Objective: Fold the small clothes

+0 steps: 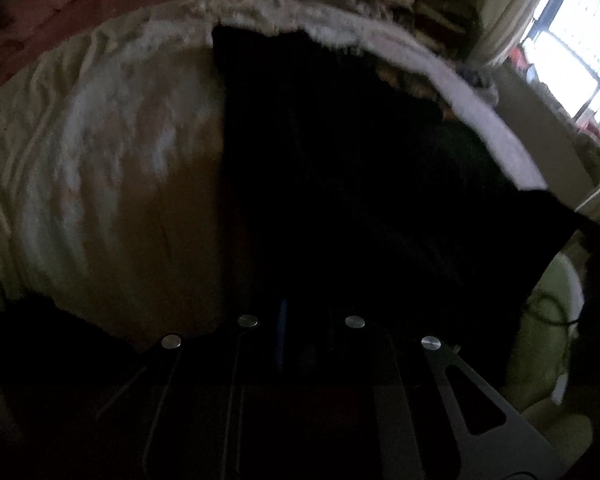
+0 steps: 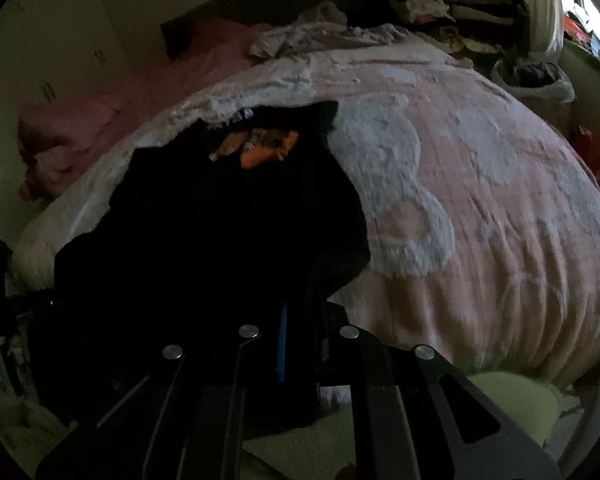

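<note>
Pinching the near hem of a black garment [image 2: 220,220], we keep the left gripper [image 1: 296,312] and right gripper [image 2: 296,320] pressed together on its corners. From both grippers the cloth runs away across the bed [image 2: 480,200], long axis toward a printed patch [image 2: 256,146] at its far end.

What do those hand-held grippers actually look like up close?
Each hand-held gripper, left and right, is built of flat black bars with long cut-out slots, pinned by four round silver studs. A thin blue strip runs down the middle between the fingers. No sleeve or cable on them shows clearly.
</note>
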A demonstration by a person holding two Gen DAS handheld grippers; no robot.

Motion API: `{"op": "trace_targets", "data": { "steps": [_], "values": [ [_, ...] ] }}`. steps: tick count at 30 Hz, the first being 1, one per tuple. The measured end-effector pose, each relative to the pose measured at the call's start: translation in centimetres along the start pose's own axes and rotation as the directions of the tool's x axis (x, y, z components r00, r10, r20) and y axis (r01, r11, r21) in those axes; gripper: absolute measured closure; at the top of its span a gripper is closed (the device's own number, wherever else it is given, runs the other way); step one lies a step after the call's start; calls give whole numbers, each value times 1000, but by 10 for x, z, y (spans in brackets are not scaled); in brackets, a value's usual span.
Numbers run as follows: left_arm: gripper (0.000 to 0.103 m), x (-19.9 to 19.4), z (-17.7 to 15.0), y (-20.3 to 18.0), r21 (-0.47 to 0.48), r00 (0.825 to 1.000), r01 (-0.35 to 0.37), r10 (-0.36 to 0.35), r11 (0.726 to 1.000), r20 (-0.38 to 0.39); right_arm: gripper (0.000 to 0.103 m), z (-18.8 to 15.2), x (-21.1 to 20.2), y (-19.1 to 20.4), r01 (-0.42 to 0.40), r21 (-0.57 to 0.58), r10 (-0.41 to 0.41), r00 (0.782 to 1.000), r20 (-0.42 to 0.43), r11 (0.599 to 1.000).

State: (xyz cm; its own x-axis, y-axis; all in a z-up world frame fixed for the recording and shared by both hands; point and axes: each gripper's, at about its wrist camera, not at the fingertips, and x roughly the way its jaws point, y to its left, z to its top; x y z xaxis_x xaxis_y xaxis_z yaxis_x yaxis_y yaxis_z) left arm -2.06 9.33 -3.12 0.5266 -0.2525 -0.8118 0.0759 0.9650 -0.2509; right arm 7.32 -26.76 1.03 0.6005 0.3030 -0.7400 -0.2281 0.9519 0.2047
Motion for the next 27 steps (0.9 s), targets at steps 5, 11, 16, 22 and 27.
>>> {"op": "trace_targets", "data": {
  "steps": [5,11,16,22,27],
  "values": [
    [99,-11,32,-1,-23,997,4,-2,1000,78,95,27,-6,6,-26,-18,27,998,61,1000],
    [99,-15,73,11,-72,990,8,2,997,144,95,69,-4,6,-49,-19,52,988,142,999],
    [99,-10,102,18,-102,985,9,9,995,174,95,103,8,2,-45,-15,47,983,180,999],
    [99,1,125,27,-141,981,17,10,990,192,95,132,29,-6,-54,12,50,979,200,998],
    [99,10,139,35,-162,981,20,11,987,193,95,146,47,-7,-57,27,50,979,196,998]
  ]
}}
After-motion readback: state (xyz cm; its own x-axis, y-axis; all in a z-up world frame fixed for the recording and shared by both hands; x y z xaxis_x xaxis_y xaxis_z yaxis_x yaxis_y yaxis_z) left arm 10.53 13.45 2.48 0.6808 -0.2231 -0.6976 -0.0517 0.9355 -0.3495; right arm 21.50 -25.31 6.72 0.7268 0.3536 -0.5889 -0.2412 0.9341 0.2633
